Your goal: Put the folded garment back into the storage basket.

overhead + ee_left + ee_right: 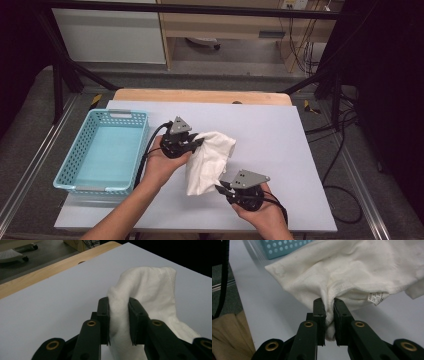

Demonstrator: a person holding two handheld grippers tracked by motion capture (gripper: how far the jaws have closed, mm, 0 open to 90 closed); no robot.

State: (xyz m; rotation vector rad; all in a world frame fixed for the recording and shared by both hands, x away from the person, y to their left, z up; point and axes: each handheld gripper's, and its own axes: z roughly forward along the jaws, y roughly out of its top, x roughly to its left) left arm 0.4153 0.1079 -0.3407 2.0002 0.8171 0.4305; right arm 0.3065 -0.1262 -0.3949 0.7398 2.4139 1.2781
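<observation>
High view: lying crumpled on the white bench near its middle, a white cloth, just right of the light blue basket. Left gripper pinching the far left part of the cloth, fingers closing on a raised fold. Right gripper biting the near edge, fingers clamping a bunched hem beside a small label. Cloth hanging slack between both grippers, partly resting on the bench.
</observation>
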